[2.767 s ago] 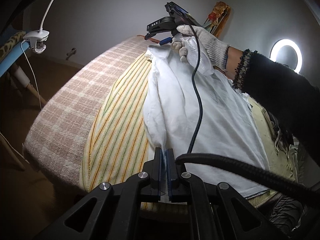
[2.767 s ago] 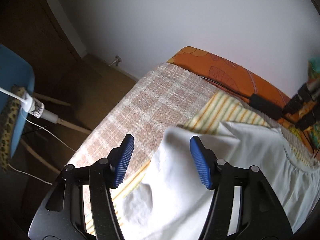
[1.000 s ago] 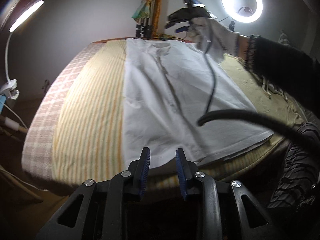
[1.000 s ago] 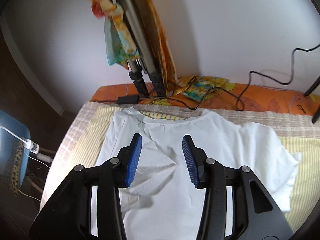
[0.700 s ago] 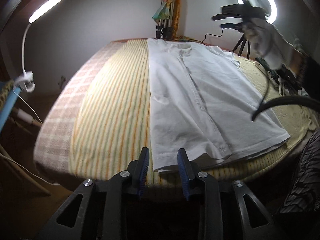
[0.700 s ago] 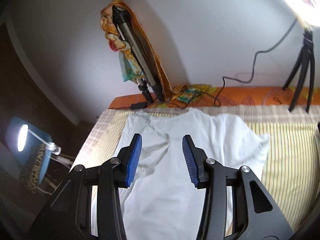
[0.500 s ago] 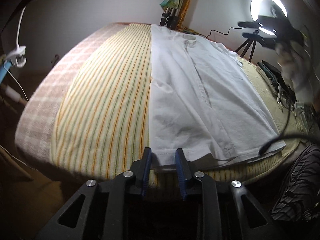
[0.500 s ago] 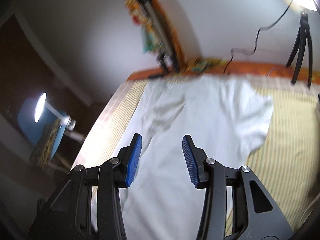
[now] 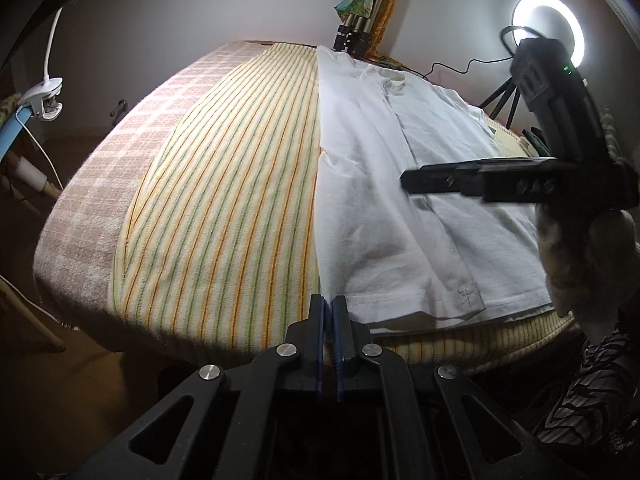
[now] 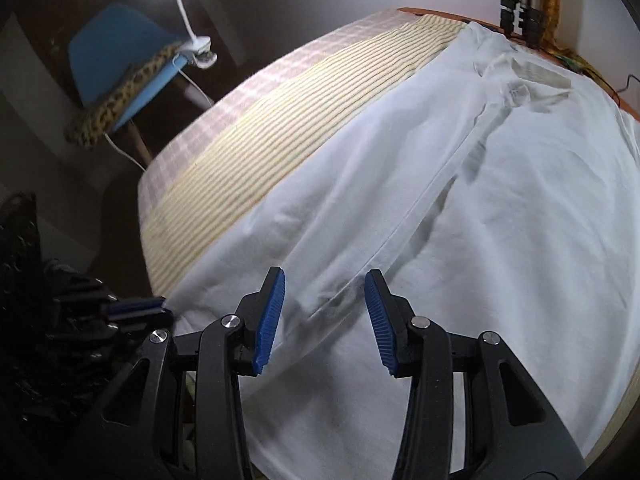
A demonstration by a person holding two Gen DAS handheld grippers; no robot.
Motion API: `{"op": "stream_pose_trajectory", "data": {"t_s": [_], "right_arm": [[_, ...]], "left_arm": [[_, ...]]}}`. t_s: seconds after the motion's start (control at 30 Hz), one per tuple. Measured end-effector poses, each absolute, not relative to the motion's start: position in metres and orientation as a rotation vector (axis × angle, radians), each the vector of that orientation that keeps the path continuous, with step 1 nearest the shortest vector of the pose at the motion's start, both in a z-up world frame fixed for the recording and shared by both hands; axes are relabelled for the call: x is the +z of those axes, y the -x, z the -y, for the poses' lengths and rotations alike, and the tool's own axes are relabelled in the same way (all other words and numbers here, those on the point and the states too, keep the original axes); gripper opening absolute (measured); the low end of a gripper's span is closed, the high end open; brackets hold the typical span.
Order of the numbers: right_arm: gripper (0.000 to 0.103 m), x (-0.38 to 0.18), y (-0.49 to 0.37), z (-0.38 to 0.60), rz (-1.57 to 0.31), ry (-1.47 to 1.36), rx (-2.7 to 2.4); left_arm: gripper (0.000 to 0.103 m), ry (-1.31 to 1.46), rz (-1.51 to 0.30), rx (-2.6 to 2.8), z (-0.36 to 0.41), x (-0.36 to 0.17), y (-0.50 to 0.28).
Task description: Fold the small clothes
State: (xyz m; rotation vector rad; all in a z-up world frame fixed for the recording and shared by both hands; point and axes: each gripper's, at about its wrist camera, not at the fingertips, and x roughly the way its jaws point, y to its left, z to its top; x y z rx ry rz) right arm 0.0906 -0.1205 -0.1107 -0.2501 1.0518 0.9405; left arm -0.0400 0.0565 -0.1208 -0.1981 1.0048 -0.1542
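A white T-shirt (image 9: 404, 184) lies on a striped yellow towel (image 9: 224, 208), its left side folded over along its length. My left gripper (image 9: 329, 304) is shut on the shirt's near left hem corner at the bed's front edge. My right gripper (image 10: 324, 312) is open and hovers low over the folded edge of the shirt (image 10: 460, 208), near the hem. In the left wrist view the right gripper (image 9: 480, 180) reaches in from the right above the shirt. In the right wrist view the left gripper (image 10: 136, 308) sits at the shirt's corner.
A pink checked blanket (image 9: 100, 176) lies under the towel. A tripod (image 9: 356, 36) stands at the bed's far end and a ring light (image 9: 548, 24) at the right. A clip lamp (image 10: 192, 44) and a blue chair (image 10: 124, 60) stand to the left.
My left gripper has closed on the shirt's hem corner. My right gripper has swung from the collar end down to the near part of the shirt, staying open.
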Motion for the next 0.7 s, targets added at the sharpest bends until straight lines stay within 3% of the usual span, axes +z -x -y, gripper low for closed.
{"op": "stream_pose_trajectory", "data": {"t_s": [0.27,0.5,0.7], "right_arm": [[0.042,-0.103,-0.083,0.143,-1.010,0.280,0.943],[0.043,-0.057,-0.086,0.183,-0.918,0.156,0.921],[0.047,-0.030,-0.106,0.253,-0.880,0.063,0.836]], "left_arm": [[0.002,0.135,-0.975,-0.099,-0.058,-0.114,0.055],[0.029,0.133,-0.817,-0.115,-0.047,-0.081,0.064],[0.031,0.123,-0.762,-0.226,0.000,-0.067,0.051]]}}
